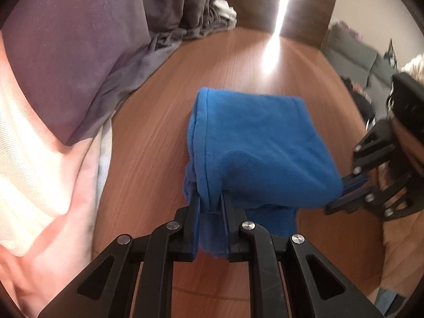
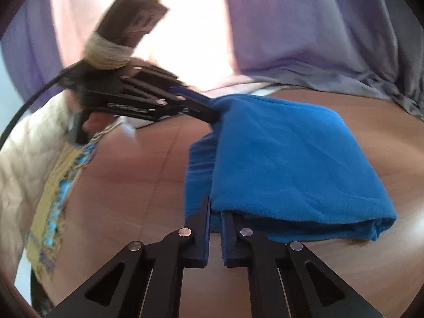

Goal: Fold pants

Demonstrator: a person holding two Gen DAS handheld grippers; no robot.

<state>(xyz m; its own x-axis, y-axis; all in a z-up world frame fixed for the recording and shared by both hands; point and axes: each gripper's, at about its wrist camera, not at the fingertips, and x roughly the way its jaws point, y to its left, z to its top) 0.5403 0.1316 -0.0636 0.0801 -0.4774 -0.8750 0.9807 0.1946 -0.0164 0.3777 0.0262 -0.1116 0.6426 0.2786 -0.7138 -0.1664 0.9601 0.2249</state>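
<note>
Folded blue fleece pants (image 1: 254,143) lie on the brown wooden table (image 1: 153,143), both black grippers, left (image 1: 210,206) and right (image 2: 215,212), clamped on one edge; no lettering is readable anywhere.

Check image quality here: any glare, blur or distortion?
Left wrist view: a blown-out light streak glares on the table, and the edges smear. Right wrist view: the left hand-held gripper is motion-blurred; the blue pants stay fairly sharp. Both bend like fisheyes.

The right tool (image 1: 341,193) is motion-blurred and its tips seem buried behind the blue pants (image 1: 259,143).
</note>
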